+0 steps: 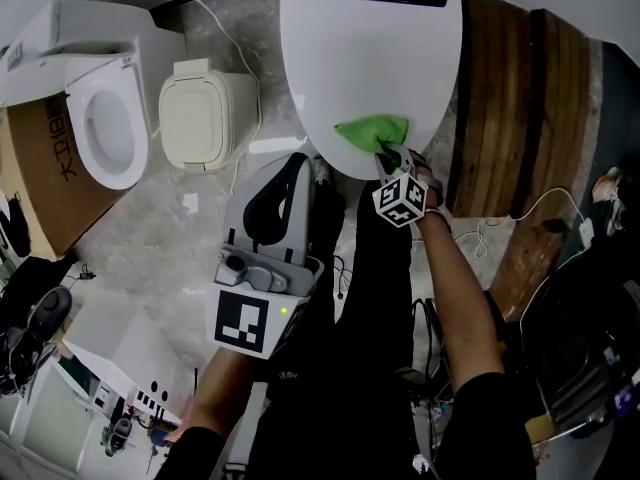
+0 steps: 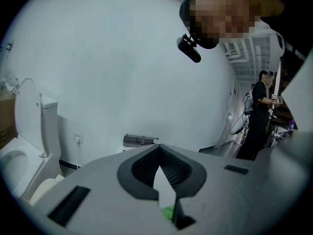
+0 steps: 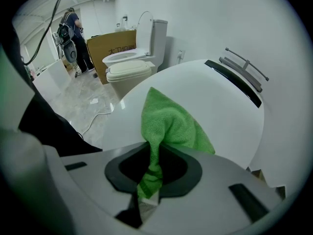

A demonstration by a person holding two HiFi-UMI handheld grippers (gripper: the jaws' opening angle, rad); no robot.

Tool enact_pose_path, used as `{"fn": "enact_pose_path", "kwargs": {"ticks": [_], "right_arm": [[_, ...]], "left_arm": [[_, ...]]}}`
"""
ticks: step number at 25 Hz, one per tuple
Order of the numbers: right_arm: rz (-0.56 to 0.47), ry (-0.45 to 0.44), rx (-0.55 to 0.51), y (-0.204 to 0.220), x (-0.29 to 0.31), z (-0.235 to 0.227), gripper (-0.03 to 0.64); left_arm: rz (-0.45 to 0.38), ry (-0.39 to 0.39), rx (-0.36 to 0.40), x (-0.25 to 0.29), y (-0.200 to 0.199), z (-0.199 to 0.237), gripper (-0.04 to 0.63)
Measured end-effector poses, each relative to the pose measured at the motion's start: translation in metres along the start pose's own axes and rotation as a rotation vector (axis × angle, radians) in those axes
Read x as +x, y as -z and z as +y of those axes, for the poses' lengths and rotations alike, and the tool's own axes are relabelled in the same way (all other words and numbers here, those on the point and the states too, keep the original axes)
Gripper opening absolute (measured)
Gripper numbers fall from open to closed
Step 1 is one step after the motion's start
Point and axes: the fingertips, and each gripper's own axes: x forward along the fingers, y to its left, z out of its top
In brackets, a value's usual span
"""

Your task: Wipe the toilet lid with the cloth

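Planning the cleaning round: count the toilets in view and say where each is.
3. A white toilet, lid shut, top centre of the head view, green cloth on it; a cream toilet, shut, left of it; an open white toilet farthest left. More may be hidden.

A second toilet (image 1: 108,123) stands open beside a cardboard box (image 1: 40,183). Next to it sits a low beige seat unit (image 1: 205,113), lid shut. A white cable (image 1: 228,43) trails over the marble floor (image 1: 170,238).
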Motion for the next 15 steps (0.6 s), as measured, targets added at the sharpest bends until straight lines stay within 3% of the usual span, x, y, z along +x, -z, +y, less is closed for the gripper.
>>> {"fn": "enact_pose_path", "kwargs": {"ticks": [15], "right_arm": [[0.019, -0.069, -0.005, 0.01, -0.001, 0.048, 0.064]], "left_arm": [[0.001, -0.026, 0.004, -0.005, 0.003, 0.002, 0.0]]}}
